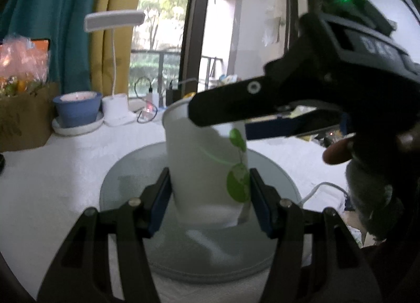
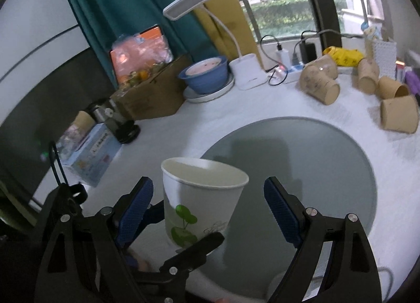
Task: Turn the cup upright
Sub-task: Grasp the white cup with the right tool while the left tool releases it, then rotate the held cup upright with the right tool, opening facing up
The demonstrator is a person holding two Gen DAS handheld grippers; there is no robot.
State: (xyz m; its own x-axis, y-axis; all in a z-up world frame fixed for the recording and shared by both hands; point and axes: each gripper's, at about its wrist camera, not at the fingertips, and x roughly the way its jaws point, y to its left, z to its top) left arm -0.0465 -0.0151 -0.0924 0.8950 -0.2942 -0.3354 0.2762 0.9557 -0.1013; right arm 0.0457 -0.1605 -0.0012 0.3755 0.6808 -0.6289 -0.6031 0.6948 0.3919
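A white paper cup [image 1: 207,166] with green leaf print stands mouth up over a round grey glass plate [image 1: 126,187]. My left gripper [image 1: 208,195] is shut on the cup's lower body, its blue pads against both sides. In the right wrist view the same cup [image 2: 202,198] shows its open rim, with the left gripper's fingers [image 2: 194,250] holding it from below. My right gripper [image 2: 210,208] is open wide, its blue pads apart on either side of the cup and not touching it. It also shows in the left wrist view [image 1: 223,116], above the cup's rim.
Several brown paper cups [image 2: 399,116] lie on their sides at the right of the white table. A blue bowl on a plate [image 2: 207,74], a white desk lamp [image 2: 246,69], a cardboard box [image 2: 152,93], a tissue box [image 2: 89,156] and cables stand along the back.
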